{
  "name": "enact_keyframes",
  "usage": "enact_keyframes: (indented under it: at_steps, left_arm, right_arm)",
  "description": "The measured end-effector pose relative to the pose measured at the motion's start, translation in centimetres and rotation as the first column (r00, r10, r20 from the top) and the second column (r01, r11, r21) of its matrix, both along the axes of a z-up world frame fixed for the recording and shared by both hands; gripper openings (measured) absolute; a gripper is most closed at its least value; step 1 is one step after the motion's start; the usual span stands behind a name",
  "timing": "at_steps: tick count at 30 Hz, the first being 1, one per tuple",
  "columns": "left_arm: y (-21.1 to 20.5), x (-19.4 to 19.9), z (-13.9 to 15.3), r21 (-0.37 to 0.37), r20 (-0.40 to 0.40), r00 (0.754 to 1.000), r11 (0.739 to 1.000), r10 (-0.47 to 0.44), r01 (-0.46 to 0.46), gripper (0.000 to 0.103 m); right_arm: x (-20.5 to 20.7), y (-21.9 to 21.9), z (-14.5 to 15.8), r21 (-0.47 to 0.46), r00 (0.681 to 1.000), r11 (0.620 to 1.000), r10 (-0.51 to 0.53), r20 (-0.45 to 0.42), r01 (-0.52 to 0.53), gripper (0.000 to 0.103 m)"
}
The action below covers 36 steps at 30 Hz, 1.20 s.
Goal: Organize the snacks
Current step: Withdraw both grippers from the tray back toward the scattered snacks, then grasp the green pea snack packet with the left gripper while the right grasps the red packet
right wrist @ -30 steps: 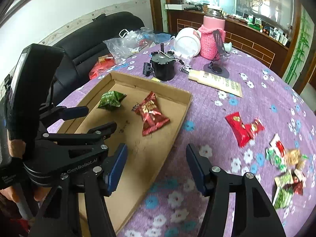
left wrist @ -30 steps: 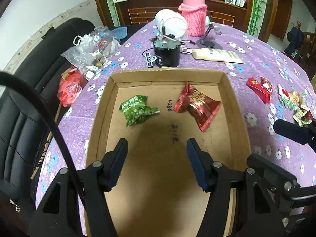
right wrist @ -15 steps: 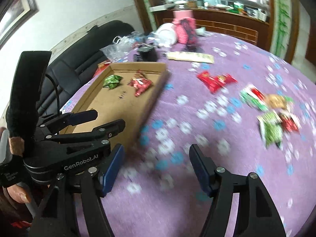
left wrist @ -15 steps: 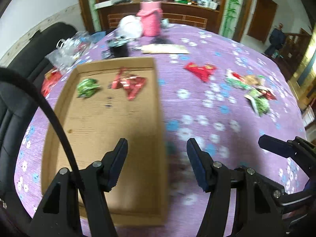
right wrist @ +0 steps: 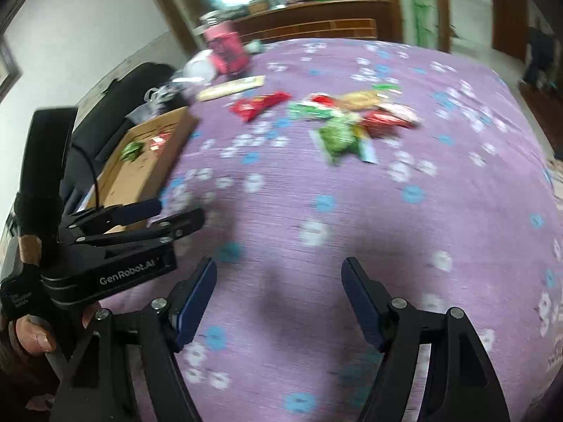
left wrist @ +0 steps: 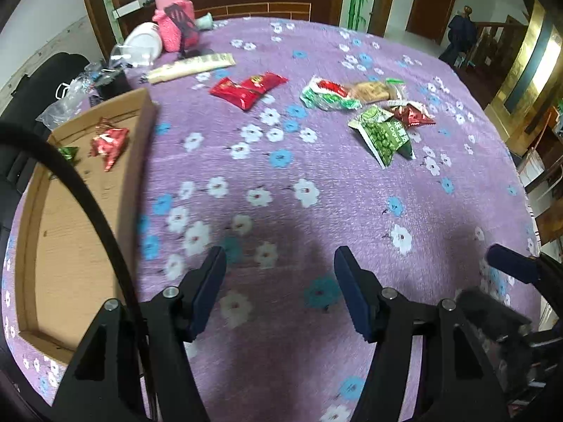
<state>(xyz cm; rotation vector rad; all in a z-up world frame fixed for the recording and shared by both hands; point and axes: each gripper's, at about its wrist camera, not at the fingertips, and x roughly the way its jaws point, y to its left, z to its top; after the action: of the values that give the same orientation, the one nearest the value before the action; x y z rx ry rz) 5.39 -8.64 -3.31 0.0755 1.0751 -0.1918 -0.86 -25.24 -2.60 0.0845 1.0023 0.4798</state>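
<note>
**Both claws swing from the box toward the loose snacks**

While a second ago both cameras looked down into the cardboard box (left wrist: 42,232), they now look across the purple flowered table (left wrist: 316,190), and the box sits off at the left edge of each view. That means the drop-off step looks finished and a fresh pick-up is beginning.

The left claw (left wrist: 279,292) stands moderately wide with nothing between its pads, only bare cloth beneath. The right claw (right wrist: 278,302) is also empty, and its jaws have just been opening, so it now stands a little wider than before; the right view is blurred by motion.

Two snacks already lie in the box: a red packet (left wrist: 109,144) and a green packet (left wrist: 68,153), partly hidden behind a black cable (left wrist: 88,197) in the left view. The rest remain on the table, well apart from both claws: a pair of red packets (left wrist: 248,88) near the middle, and further right a cluster with a green pea packet (left wrist: 385,135), a green-and-white packet (left wrist: 327,96), a tan packet (left wrist: 373,91) and a small red packet (left wrist: 413,116).

By my judgement, most of the sorting is still ahead, and the next move calls for reaching forward to the cluster.
</note>
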Motion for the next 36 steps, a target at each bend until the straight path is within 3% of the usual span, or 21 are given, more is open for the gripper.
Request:
enact_keyframes:
  at_steps: [11, 20, 28, 33, 36]
  left_arm:
    - [-4.1, 3.7, -0.8, 0.027, 0.009, 1.000, 1.000, 0.000, 0.000, 0.065]
    - [-6.0, 6.0, -0.9, 0.056, 0.006, 1.000, 0.998, -0.018, 0.017, 0.065]
    - [-6.4, 9.9, 0.3, 0.027, 0.008, 1.000, 0.999, 0.020, -0.020, 0.065]
    - [-6.5, 11.9, 0.7, 0.038, 0.014, 0.999, 0.999, 0.031, -0.032, 0.065]
    - [-5.9, 12.9, 0.8, 0.028, 0.000, 0.998, 0.998, 0.064, -0.064, 0.065]
  right_arm:
    - [3.7, -3.5, -0.9, -0.010, 0.999, 0.999, -0.039, 0.003, 0.039, 0.074]
    - [7.2, -3.5, -0.8, -0.044, 0.999, 0.999, -0.022, 0.048, 0.024, 0.074]
    - [12.8, -3.4, -0.3, -0.099, 0.992, 0.995, -0.012, 0.129, 0.025, 0.074]
    - [15.6, -2.8, -0.2, -0.030, 0.990, 0.999, 0.026, 0.135, -0.023, 0.074]
    - [17.0, -1.4, -0.2, -0.078, 0.987, 0.997, 0.039, 0.159, -0.027, 0.074]
